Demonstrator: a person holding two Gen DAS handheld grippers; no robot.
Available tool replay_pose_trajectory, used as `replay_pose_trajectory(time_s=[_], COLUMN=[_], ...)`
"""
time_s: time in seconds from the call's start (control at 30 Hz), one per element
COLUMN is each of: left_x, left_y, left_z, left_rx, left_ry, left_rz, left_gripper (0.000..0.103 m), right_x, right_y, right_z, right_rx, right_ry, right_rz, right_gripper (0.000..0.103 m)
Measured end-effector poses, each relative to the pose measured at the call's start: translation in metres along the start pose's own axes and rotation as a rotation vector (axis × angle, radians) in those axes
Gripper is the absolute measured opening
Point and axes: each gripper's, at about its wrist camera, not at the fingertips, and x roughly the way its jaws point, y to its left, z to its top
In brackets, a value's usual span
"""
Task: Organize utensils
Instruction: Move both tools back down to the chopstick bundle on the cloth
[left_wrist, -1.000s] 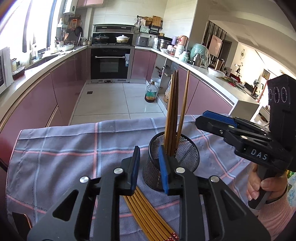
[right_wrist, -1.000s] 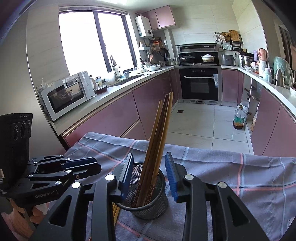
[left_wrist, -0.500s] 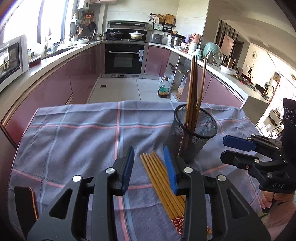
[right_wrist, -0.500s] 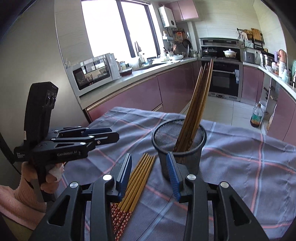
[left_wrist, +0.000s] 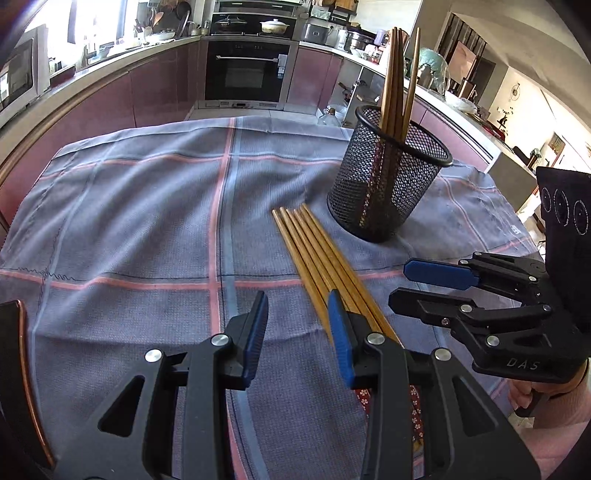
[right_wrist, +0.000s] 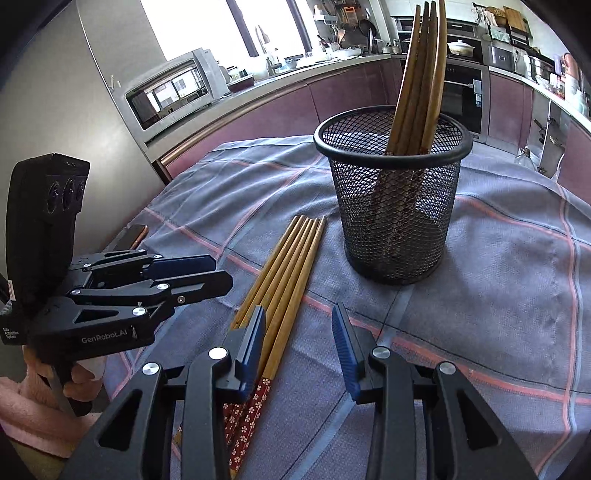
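Left wrist view shows the left gripper (left_wrist: 297, 332) parted and empty above the cloth (left_wrist: 129, 221), beside loose chopsticks (left_wrist: 317, 254) lying by the mesh cup (left_wrist: 384, 192); the right gripper (right_wrist: 299, 343) is likewise empty. Best to straddle one chopstick near its middle, then close squarely.

I read "DAS" on the body of the right gripper (left_wrist: 413, 284) and "GenRobot.AI" on the side of the left gripper (right_wrist: 218, 273); smaller lettering beside it is illegible.
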Motion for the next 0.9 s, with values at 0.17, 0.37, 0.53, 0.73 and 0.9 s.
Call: replay_pose_trajectory(time_s=[0.17,0.37,0.53,0.73,0.9], left_x=[0.006,0.013,0.016,0.018,0.017], left_y=[-0.006,-0.010,-0.011,-0.012,-0.013], left_z=[-0.004,-0.005,-0.005,-0.004,-0.006], left_rx=[0.009,0.012,0.018,0.037,0.056], left_ry=[0.017,0.038,0.039,0.049,0.054], left_rz=[-0.003,-0.001,0.005,0.015,0.021], left_gripper=[0.033,0.033,0.033,0.033,0.029], right_x=[0.008,0.016,0.018,0.019,0.018], right_y=[0.003,0.007,0.010,0.008,0.007], right_z=[-0.002,-0.005,-0.005,-0.005,-0.006], right_rx=[-0.010,-0.021,-0.036,-0.036,-0.044], right_ry=[0.020,0.036,0.033,0.034,0.037], right_rz=[-0.025,-0.055,-0.069,-0.074,-0.093], right_gripper=[0.034,0.030,0.030,0.030,0.024])
